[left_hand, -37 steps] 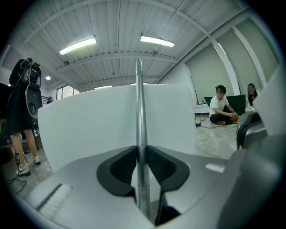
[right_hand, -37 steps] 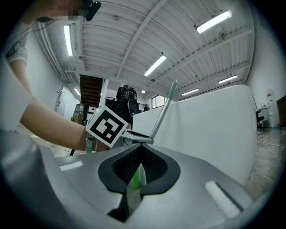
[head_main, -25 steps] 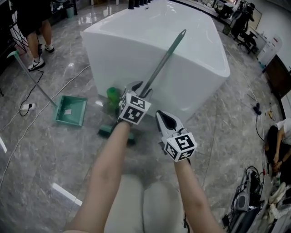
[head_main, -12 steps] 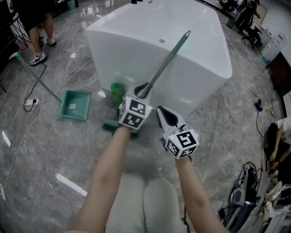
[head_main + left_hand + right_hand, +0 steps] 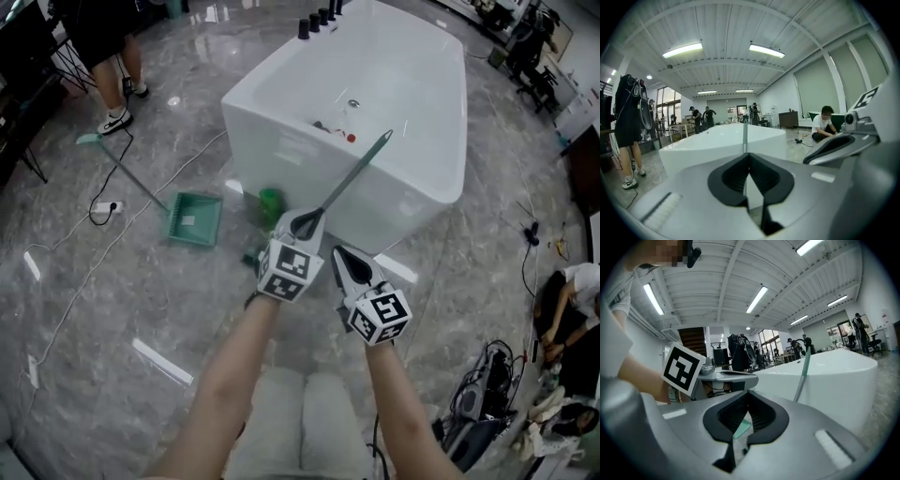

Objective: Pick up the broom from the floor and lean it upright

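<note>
The broom's long grey-green handle point(image 5: 356, 173) leans upright against the side of the white bathtub point(image 5: 412, 84). Its green head is mostly hidden behind my left gripper's marker cube. My left gripper point(image 5: 307, 223) sits just below and in front of the handle, shut, with nothing between its jaws. In the left gripper view the handle point(image 5: 745, 138) stands straight ahead, beyond the meeting tips of the left gripper point(image 5: 749, 153). My right gripper point(image 5: 339, 255) hangs beside the left one, shut and empty. The right gripper view shows the right gripper point(image 5: 747, 392) and, to its right, the handle point(image 5: 802, 376) against the tub point(image 5: 839, 380).
A green dustpan point(image 5: 194, 217) with a long handle lies on the marble floor left of the tub, and a green container point(image 5: 271, 202) stands by the tub. Cables point(image 5: 103, 206) cross the floor. A person point(image 5: 103, 37) stands at the far left, another point(image 5: 572, 291) sits at the right near equipment point(image 5: 483, 412).
Both grippers have risen and drawn back from the broom. The left jaws, open around the handle a second ago, are now shut. The broom stays leaning on the tub.
</note>
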A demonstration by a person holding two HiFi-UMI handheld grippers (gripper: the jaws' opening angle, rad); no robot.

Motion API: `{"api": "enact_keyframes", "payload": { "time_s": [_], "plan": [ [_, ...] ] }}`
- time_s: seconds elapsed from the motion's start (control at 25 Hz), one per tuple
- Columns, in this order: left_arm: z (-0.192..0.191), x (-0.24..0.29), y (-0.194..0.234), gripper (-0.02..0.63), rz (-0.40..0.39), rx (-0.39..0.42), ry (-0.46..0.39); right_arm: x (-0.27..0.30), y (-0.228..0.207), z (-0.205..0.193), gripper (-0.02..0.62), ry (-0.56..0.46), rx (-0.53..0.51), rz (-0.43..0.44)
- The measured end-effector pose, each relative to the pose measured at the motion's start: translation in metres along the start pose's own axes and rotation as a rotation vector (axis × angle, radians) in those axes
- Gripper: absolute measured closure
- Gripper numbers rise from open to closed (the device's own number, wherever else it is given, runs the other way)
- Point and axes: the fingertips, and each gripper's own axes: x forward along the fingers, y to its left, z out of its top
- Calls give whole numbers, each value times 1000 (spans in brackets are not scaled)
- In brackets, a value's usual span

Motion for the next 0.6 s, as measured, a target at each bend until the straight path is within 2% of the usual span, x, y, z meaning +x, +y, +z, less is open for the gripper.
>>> {"api": "enact_keyframes", "payload": {
  "time_s": [0.08,0.24,0.44,0.6],
  "plan": [
    [25,-17,-2,607,0,-7,-1,-7,15,28,594,-15,20,25],
    [91,-54,-3,607,6,-12,-29,-21,39,91,594,-39,15,24],
    [169,-91,-5,607,15,-8,-74,-43,60,174,594,-63,-26,19],
    [217,-114,-11,607,12,-20,-110,-63,73,227,595,-91,-60,2]
  ]
}}
